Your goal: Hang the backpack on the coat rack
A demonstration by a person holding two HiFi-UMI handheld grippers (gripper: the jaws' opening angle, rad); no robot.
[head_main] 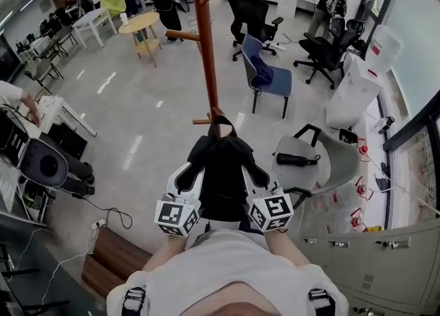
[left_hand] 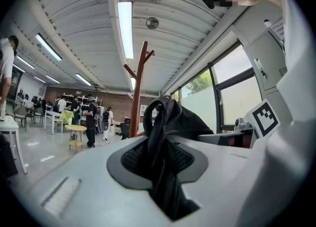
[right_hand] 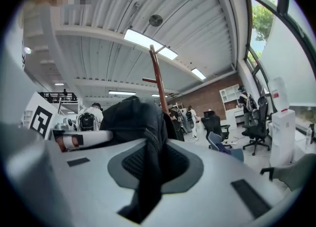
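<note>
Both tongs are clamping narrow on black straps: left gripper (head_main: 197, 170) and right gripper (head_main: 247, 170) are carrying the backpack (head_main: 221, 160) slung between them. Straight ahead the coat rack (head_main: 205, 47) is standing upright, its low peg (head_main: 202, 121) jutting just beyond the bag's top, both hands equally near. Off right, a grey chair (head_main: 337, 163) is cradling a black folded item (head_main: 297, 160).

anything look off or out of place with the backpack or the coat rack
Nothing stands out. The black backpack hangs evenly between the left hand-held gripper and the right hand-held gripper, each shut on a strap, in front of the coat rack, which stands upright, its visible pegs bare.
</note>
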